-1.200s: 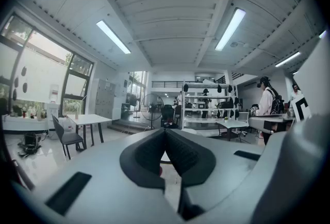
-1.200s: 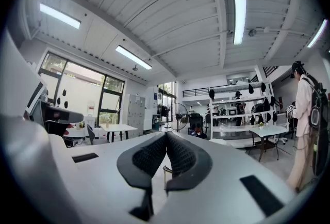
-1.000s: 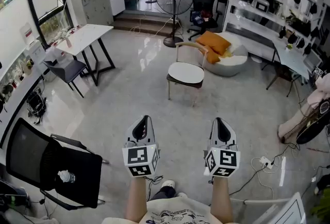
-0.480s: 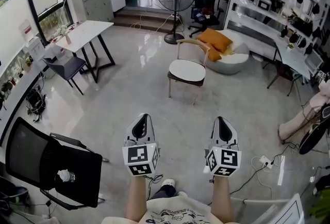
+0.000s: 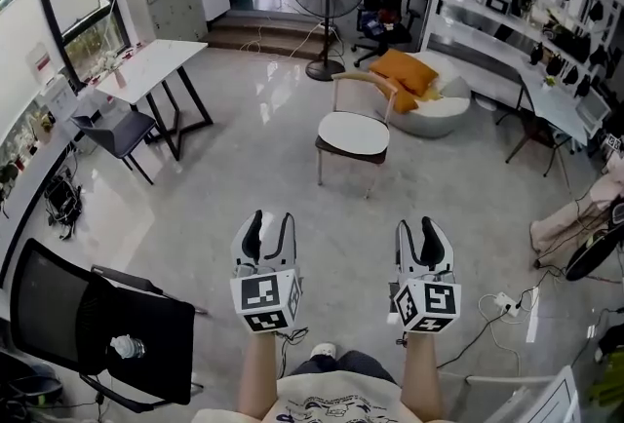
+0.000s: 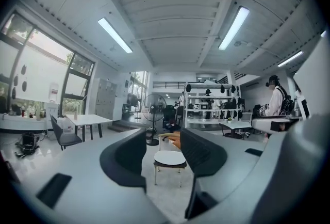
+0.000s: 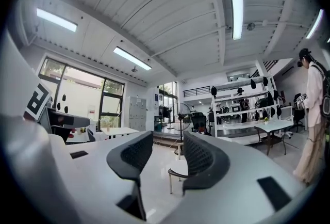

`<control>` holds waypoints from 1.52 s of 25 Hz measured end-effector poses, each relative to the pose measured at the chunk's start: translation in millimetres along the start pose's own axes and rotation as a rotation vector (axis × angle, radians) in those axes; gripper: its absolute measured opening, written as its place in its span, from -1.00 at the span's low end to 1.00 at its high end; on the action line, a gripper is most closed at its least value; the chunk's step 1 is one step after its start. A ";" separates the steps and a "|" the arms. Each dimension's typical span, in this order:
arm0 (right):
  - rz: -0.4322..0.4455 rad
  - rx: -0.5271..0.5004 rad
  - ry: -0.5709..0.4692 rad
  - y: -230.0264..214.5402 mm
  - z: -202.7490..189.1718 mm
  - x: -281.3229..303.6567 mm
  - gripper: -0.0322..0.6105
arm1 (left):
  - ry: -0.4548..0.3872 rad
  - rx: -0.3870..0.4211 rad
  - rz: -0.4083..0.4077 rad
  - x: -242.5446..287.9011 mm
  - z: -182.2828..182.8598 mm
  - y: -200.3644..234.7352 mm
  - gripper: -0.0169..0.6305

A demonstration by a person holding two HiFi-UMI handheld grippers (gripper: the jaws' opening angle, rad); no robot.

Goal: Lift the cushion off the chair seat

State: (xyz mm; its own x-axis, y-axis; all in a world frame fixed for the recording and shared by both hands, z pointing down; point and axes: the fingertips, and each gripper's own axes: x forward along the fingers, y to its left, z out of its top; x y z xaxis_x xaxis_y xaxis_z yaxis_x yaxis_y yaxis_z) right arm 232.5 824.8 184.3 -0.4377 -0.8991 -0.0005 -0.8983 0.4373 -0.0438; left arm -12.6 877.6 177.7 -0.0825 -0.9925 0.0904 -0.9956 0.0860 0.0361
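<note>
Jaws, earlier together, opening empty: left hand-held gripper, right hand-held gripper; cushion seemingly widest crosswise.

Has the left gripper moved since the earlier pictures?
Yes. On the left gripper the jaws are opening, spreading sideways from its marker cube; floor shows between them.

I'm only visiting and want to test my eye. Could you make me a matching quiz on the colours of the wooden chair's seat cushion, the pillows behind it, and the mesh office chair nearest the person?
Things:
1. seat cushion
2. pillows
3. office chair

Colours:
a. orange
b. black
c. white

Pairs: 1-c; 2-a; 3-b
</note>
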 end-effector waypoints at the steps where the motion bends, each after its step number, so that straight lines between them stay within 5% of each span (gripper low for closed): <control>1: 0.003 0.004 0.002 -0.9 -1.1 4.5 -0.29 | 0.000 0.000 -0.009 5.8 0.4 -1.0 -0.31; 16: 0.005 0.009 0.052 -36.7 -20.6 101.3 -0.15 | 0.060 -0.011 -0.027 114.0 -15.2 -2.4 -0.18; 38: 0.069 -0.007 0.024 -187.5 -2.2 430.5 -0.13 | 0.030 -0.008 0.037 450.1 22.3 -20.0 -0.18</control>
State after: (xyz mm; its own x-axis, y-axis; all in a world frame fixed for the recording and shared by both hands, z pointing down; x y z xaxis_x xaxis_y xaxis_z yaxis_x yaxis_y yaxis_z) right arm 212.4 355.8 194.6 -0.4991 -0.8663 0.0208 -0.8663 0.4982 -0.0374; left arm -30.8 427.2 195.4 -0.1178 -0.9855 0.1217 -0.9915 0.1235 0.0400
